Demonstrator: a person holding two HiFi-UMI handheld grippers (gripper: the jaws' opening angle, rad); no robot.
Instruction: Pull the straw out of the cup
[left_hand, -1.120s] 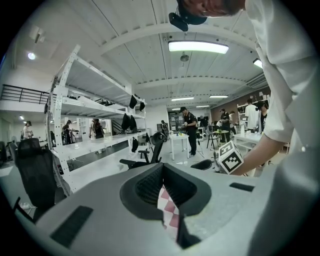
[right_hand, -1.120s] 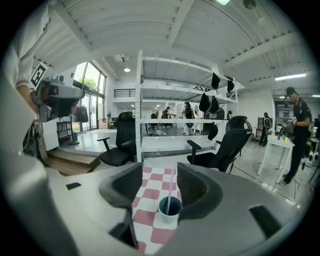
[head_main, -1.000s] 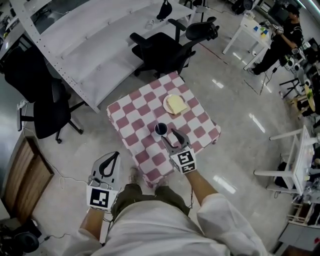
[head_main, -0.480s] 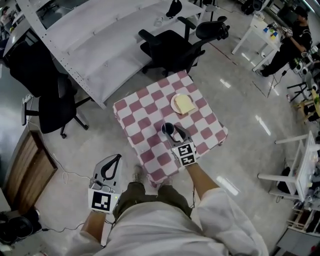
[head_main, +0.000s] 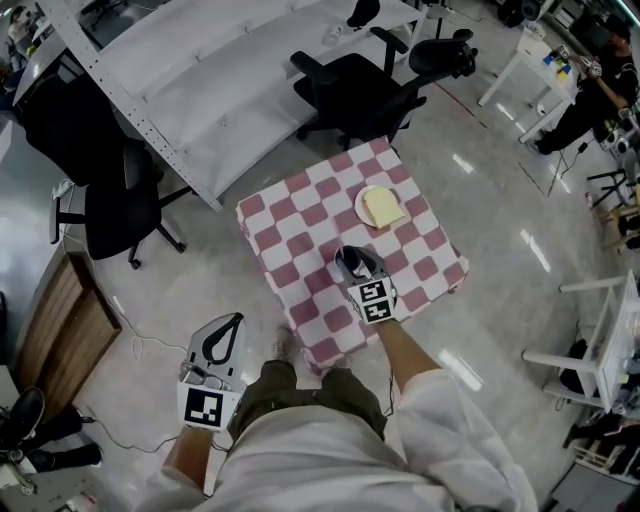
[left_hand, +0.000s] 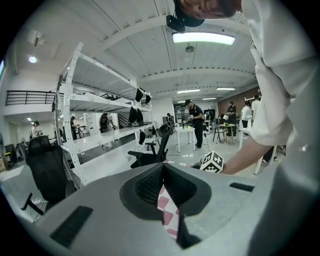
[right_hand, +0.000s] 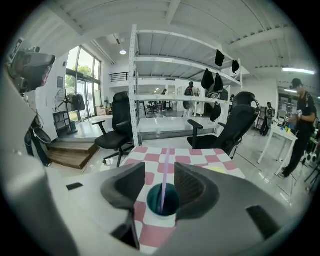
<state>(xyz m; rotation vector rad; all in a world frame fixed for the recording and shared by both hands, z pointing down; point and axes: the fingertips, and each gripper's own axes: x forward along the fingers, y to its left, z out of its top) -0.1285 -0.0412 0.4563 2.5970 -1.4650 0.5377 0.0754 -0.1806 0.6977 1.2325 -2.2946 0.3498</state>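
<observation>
A teal cup (right_hand: 163, 200) stands on the red-and-white checked table (head_main: 290, 215), with a purple straw (right_hand: 165, 172) upright in it. My right gripper (right_hand: 160, 175) hangs just over the cup's mouth. Its jaws are closing with the straw between them, and the pads stand clear of the straw on both sides. In the head view that right gripper (head_main: 358, 262) covers most of the cup. My left gripper (head_main: 233, 319) is held low over the floor, left of the table, its fingertips meeting and nothing held. Past the left gripper (left_hand: 163, 169) shows a strip of the cloth.
A white plate (head_main: 381, 207) with a yellow slice lies on the table's far side. Black office chairs (head_main: 350, 90) (head_main: 110, 200) and a long white shelf rack (head_main: 200, 60) stand beyond. My legs are at the table's near edge. A white side table (head_main: 620, 340) is at the right.
My right gripper has come down and forward over the cup, which showed beside it before and is now mostly covered. The left gripper has stayed where it was.
</observation>
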